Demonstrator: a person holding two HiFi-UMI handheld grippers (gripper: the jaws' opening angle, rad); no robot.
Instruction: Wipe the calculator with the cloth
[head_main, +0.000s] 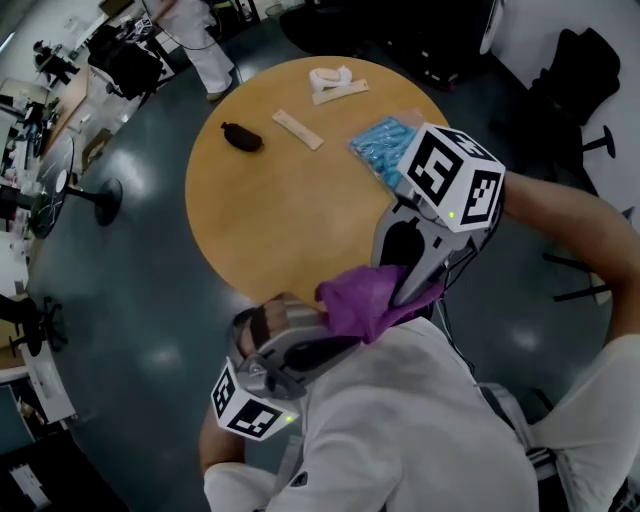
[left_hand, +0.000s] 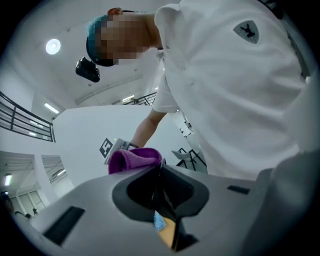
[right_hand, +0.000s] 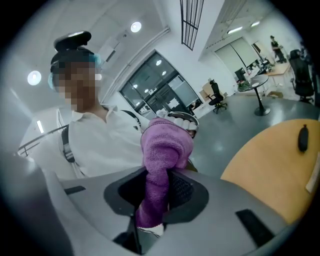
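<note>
Where the round counter (head_main: 290, 200) ends near the person's chest, the right gripper (right_hand: 155, 197) has its jaws clenched on the purple cloth (right_hand: 165, 145), which touches the calculator (right_hand: 181, 118) grasped between the jaws of the left gripper (left_hand: 162, 195).

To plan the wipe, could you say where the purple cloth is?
The purple cloth is clamped in the right hand-held gripper, by the table's near edge, beside the calculator in the left hand-held gripper.
</note>
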